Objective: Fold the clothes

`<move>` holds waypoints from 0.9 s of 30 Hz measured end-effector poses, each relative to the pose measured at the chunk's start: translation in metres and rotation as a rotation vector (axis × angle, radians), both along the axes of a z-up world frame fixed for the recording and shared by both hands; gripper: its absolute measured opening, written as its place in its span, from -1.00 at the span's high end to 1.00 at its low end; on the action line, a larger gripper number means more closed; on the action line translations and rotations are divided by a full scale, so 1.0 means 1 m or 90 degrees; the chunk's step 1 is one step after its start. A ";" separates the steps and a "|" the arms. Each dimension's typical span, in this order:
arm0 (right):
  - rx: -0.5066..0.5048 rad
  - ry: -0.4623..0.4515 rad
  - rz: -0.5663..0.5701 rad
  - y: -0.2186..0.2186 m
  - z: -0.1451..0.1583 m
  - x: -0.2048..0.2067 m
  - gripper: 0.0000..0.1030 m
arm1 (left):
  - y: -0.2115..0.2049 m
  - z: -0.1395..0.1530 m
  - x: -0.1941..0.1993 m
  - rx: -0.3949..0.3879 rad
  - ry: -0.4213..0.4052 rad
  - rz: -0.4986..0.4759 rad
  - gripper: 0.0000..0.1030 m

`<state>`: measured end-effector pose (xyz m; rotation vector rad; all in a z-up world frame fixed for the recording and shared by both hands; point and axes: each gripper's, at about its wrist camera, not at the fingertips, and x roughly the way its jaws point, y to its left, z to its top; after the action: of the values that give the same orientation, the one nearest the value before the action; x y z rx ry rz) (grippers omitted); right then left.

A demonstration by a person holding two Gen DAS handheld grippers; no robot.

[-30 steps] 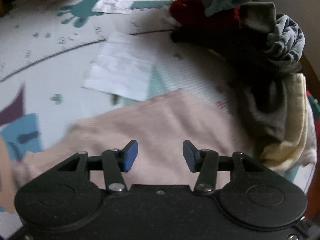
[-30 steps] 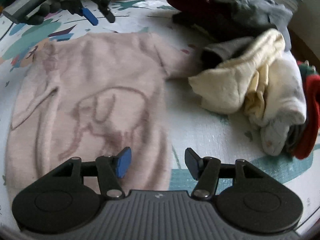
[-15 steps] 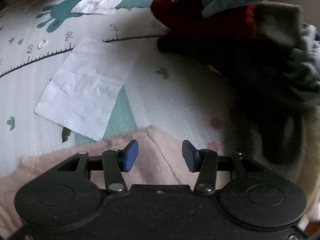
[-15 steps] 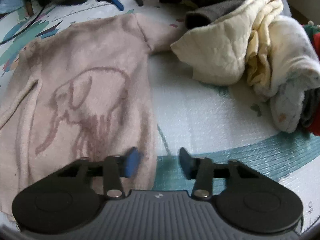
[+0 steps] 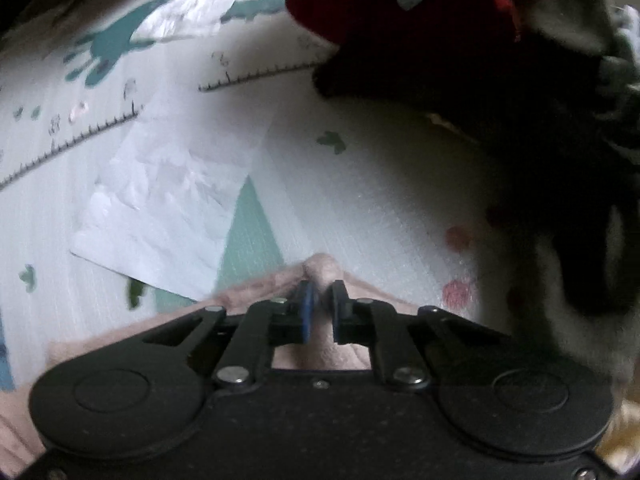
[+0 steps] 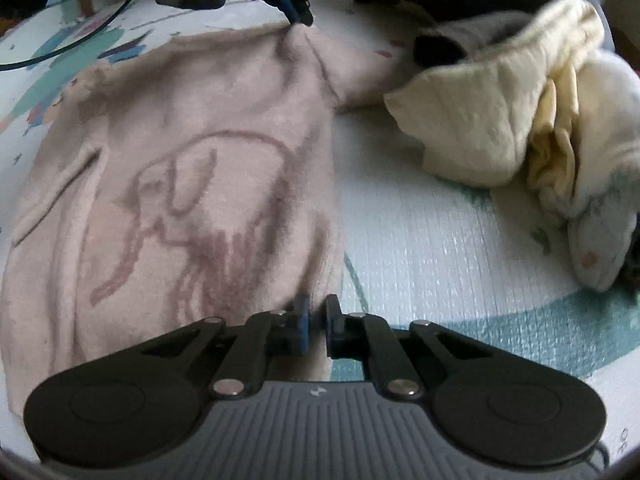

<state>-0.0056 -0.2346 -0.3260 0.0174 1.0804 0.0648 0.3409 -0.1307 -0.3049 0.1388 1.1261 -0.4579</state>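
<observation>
Printed play mat (image 6: 440,248) underlies everything. Nearest, my right hand-held gripper (image 6: 315,322) has just closed its jaws, clenched on the hem edge of the pink elephant sweater (image 6: 192,184) lying flat ahead of it. At the far corner, my left hand-held gripper (image 5: 319,312) has likewise just closed, pinching the shoulder seam into a small peak. Beyond it lies a paper sheet (image 5: 172,196). Both corners secured; I judge a fold can begin.

Both wrist cameras looked steeply down, close over the patterned foam play mat (image 6: 440,248); both views shared the pale pink knitted elephant sweater (image 6: 192,152).
</observation>
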 end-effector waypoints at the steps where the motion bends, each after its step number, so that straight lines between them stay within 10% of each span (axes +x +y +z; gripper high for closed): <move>1: -0.004 -0.004 0.000 0.000 0.003 -0.002 0.82 | 0.007 0.006 -0.004 -0.020 -0.011 -0.011 0.87; 13: -0.077 -0.067 0.161 0.060 0.052 -0.031 0.82 | 0.107 0.061 -0.031 -0.081 -0.059 -0.055 0.87; 27: -0.128 -0.039 0.309 0.143 0.040 -0.043 0.82 | 0.200 0.029 -0.044 -0.082 -0.036 -0.012 0.87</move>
<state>-0.0483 -0.0918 -0.2861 -0.4257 1.0069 0.3901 0.2965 0.0690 -0.2759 0.0489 1.0372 -0.5384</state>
